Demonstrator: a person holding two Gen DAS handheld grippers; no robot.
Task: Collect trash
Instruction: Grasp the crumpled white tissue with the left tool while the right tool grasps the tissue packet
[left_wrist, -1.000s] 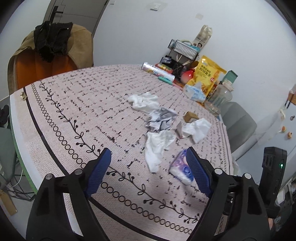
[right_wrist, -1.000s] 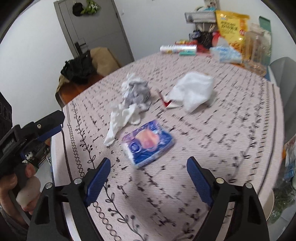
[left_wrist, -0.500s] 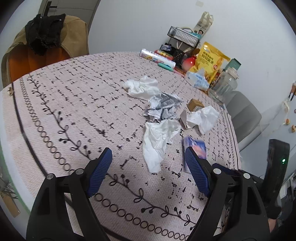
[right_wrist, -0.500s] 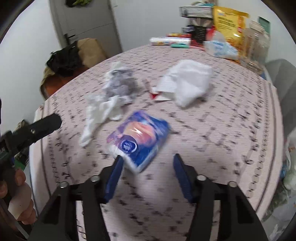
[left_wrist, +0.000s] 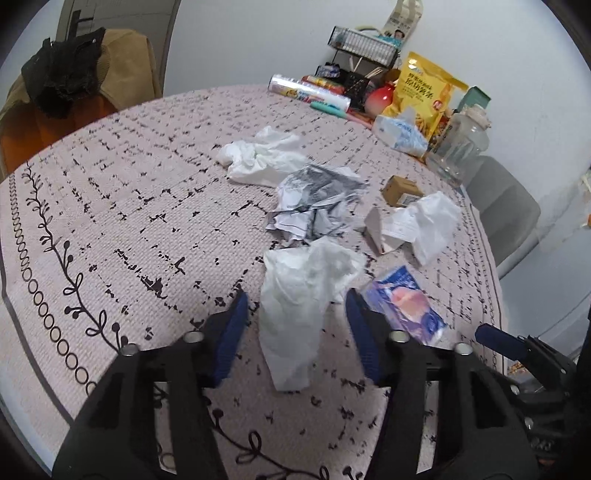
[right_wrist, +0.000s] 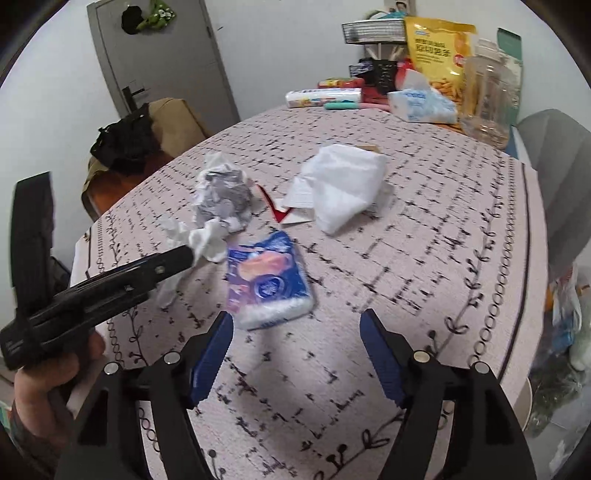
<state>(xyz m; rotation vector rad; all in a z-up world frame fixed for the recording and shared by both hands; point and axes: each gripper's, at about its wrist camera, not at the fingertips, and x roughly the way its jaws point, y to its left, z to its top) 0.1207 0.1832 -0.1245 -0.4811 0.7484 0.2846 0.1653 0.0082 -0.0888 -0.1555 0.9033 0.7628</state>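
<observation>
As left tool (left_wrist: 295, 325) has just been closing around white tissue (left_wrist: 299, 295) on desk (left_wrist: 129, 184), pads not yet pressing; I judge tissue light, soft, crushable, take middle. Right tool (right_wrist: 295, 354), just reopening, empty near blue packet (right_wrist: 267, 280).

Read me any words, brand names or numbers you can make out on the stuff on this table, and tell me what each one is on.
Nothing reads cleanly.
Yellow snack bag: large Chinese characters, too blurred to quote.
Blue tissue pack: round logo, lettering unreadable.
Soft tissue packet: blue print, too blurred.
Roll in printed wrapper: print too small.
Crumpled printed paper: dark print, no legible words.
Small cardboard box: label too small.
</observation>
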